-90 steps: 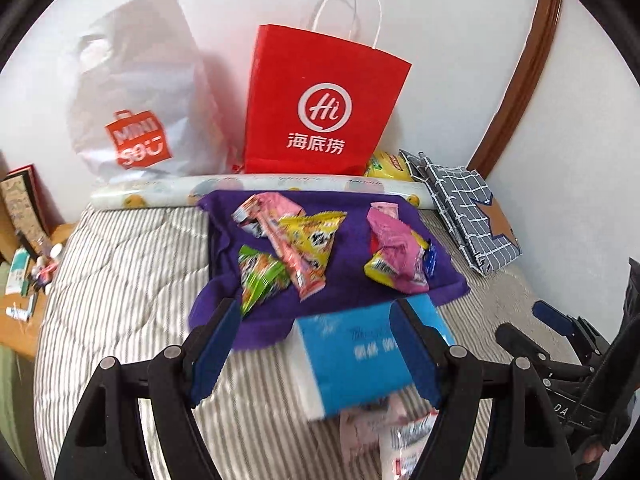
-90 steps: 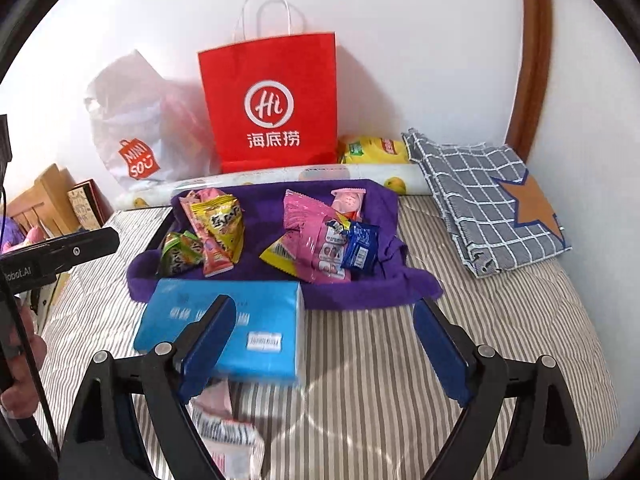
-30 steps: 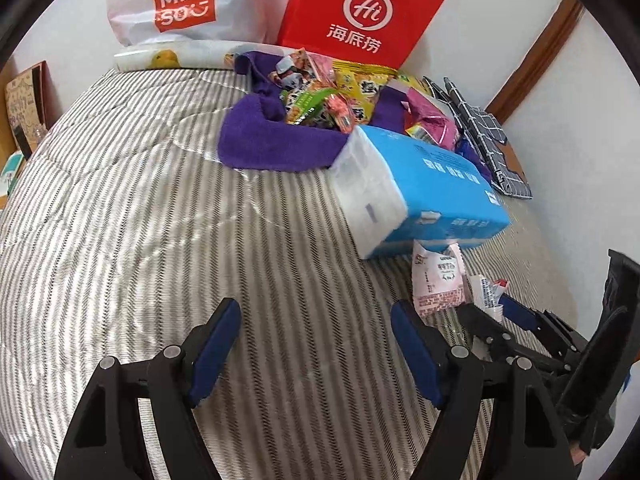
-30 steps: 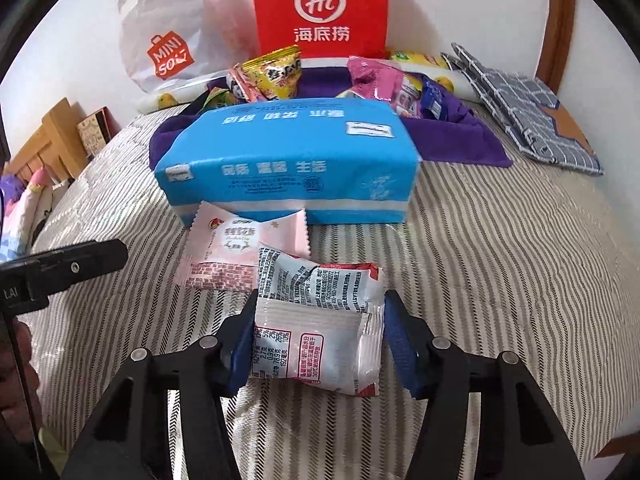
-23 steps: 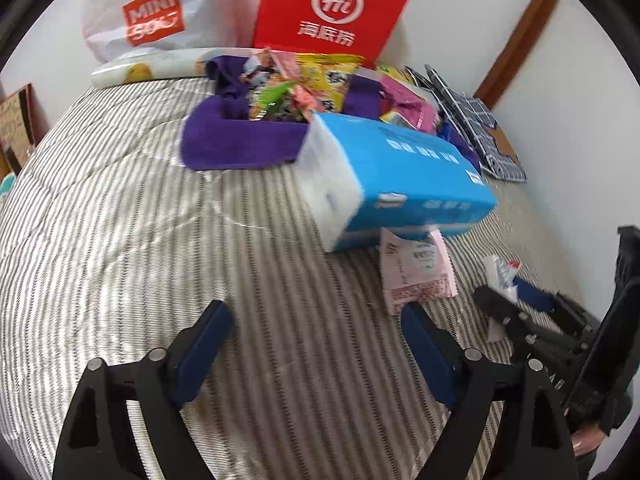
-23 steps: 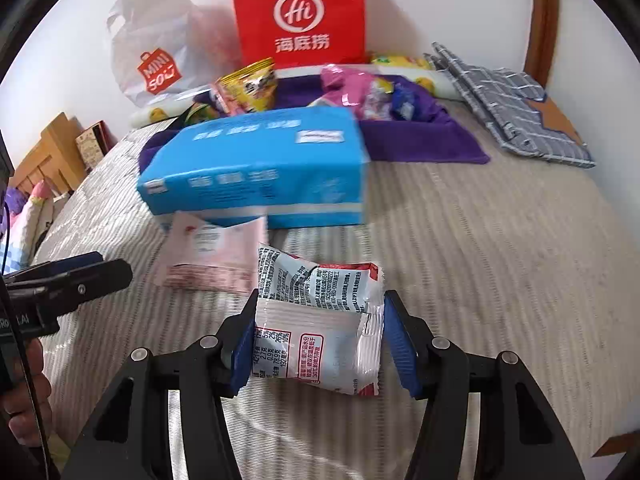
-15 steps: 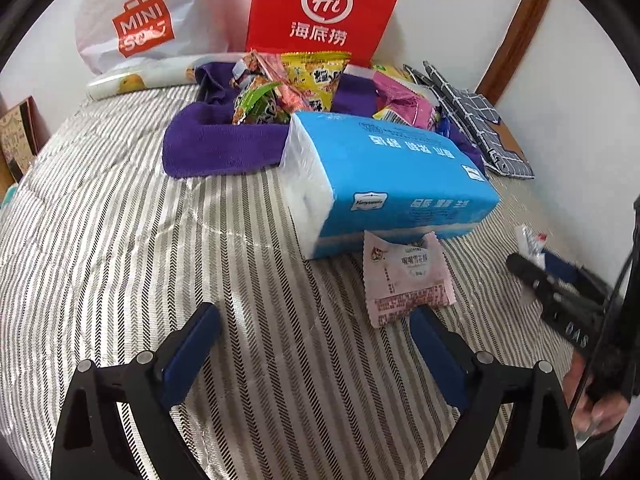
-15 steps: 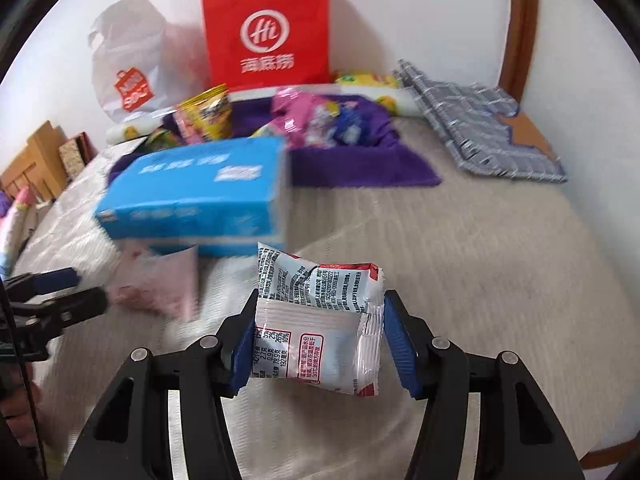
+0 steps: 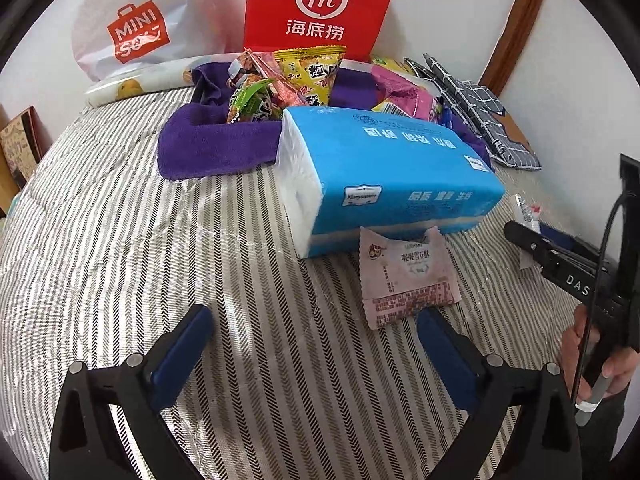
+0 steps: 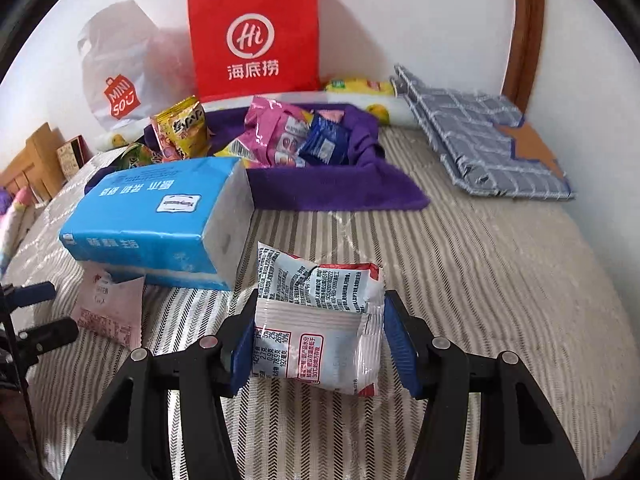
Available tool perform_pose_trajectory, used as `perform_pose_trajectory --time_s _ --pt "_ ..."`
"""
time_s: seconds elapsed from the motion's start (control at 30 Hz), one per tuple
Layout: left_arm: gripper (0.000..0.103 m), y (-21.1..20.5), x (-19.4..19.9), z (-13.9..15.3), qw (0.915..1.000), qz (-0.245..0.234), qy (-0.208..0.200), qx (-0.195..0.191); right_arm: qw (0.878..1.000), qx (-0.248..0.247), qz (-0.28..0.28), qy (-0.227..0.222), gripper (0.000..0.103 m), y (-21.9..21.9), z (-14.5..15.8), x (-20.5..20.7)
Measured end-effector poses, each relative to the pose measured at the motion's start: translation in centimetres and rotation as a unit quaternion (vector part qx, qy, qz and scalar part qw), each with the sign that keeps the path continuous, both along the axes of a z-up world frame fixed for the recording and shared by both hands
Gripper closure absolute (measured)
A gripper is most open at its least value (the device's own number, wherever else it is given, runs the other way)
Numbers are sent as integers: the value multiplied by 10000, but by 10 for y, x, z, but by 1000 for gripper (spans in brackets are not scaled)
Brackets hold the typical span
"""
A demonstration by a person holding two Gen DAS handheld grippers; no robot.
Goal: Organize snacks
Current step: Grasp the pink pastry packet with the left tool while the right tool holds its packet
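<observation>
My right gripper (image 10: 318,342) is shut on a white snack packet with red corners (image 10: 316,320) and holds it above the striped bed. A pink snack packet (image 9: 406,276) lies on the bed in front of a blue tissue pack (image 9: 380,172); it also shows in the right wrist view (image 10: 110,306). My left gripper (image 9: 316,344) is open and empty, just short of the pink packet, whose near edge is by the right finger. A purple towel (image 10: 340,190) behind the tissue pack holds several snack bags (image 10: 280,136).
A red paper bag (image 10: 256,36) and a white Miniso plastic bag (image 10: 116,72) stand against the back wall. A folded checked cloth (image 10: 484,144) lies at the right. A wooden headboard and a box (image 10: 72,154) are at the left edge.
My right gripper closed on the white packet, lifted it and swung right. My left gripper dropped low over the bed and moved toward the pink packet, staying open.
</observation>
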State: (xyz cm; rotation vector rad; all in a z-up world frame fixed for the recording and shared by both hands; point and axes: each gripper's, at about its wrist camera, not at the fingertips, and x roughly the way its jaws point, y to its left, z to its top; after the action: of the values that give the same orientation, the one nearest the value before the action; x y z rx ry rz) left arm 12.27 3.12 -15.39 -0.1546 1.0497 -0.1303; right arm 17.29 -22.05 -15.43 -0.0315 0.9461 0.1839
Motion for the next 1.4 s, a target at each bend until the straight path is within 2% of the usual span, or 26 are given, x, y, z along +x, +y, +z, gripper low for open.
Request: perform_pose_trajectory --time_s 0.13,0.27,0.37,0.47,0.63,0.8,0.97,1.2,1.33,1.4 --pt "1 2 -1 0 9999 29 -16 -104 9987 327 -163 365 45 -11 -9 9" --pt "1 2 -1 -1 10000 38 -15 -80 9991 233 -92 336 45 -7 -11 9" --pt "1 -4 -1 -3 9999 17 -20 130 9994 111 -15 342 45 -2 -11 9" --pt "1 -4 0 0 9999 -35 -38 -122 9993 106 20 361 45 -2 -11 10" --pt "4 -8 2 0 9997 -15 -52 -252 9986 375 -10 367 45 -10 -10 10" --pt "10 -20 6 -1 9999 -41 -64 -99 9984 452 97 337 45 -8 -10 9" --pt "11 -31 11 -1 9997 -40 -54 -214 9979 528 129 351 45 -9 -10 9" --pt "12 -50 17 -1 10000 38 -14 -60 9984 340 281 340 45 -8 -9 4" --pt "15 -61 20 -2 9999 143 -11 68 9993 81 329 174 45 -15 -5 3" --pt "15 -66 22 -3 9997 222 -21 103 9991 178 318 203 45 -22 -5 5"
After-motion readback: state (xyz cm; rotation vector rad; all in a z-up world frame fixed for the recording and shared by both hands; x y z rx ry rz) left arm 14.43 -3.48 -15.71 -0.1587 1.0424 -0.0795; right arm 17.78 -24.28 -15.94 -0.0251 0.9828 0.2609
